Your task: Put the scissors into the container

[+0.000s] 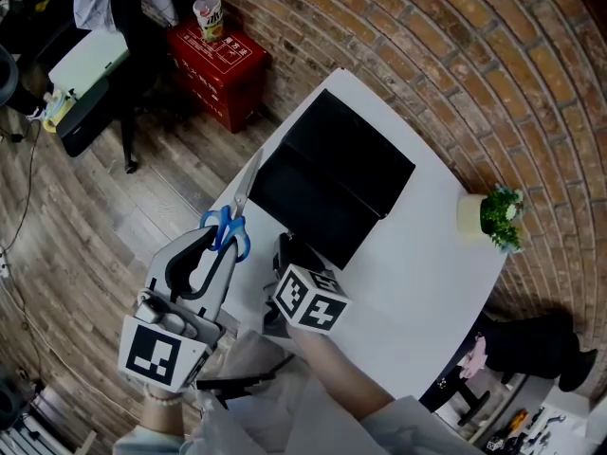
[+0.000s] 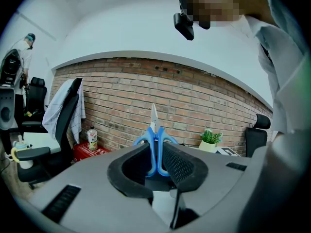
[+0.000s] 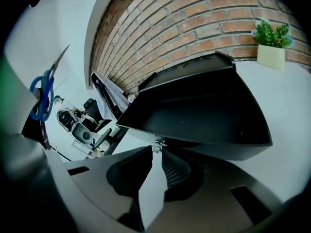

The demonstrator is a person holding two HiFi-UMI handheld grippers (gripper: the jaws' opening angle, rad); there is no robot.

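Blue-handled scissors (image 1: 228,226) stand with the blade pointing up and away toward the black container (image 1: 332,183). My left gripper (image 1: 216,246) is shut on their handles, just off the table's left edge. In the left gripper view the scissors (image 2: 154,142) sit upright between the pads of my left gripper (image 2: 155,154). My right gripper (image 1: 285,254) rests against the container's near edge. In the right gripper view, my right gripper (image 3: 156,148) has its tips drawn together on the lower edge of the container (image 3: 204,110). The scissors (image 3: 43,93) show at the far left of that view.
The container stands on a white table (image 1: 427,282) against a brick wall. A small potted plant (image 1: 493,216) sits at the table's right edge. On the wooden floor to the left are a red box (image 1: 216,69) and an office chair (image 1: 85,83).
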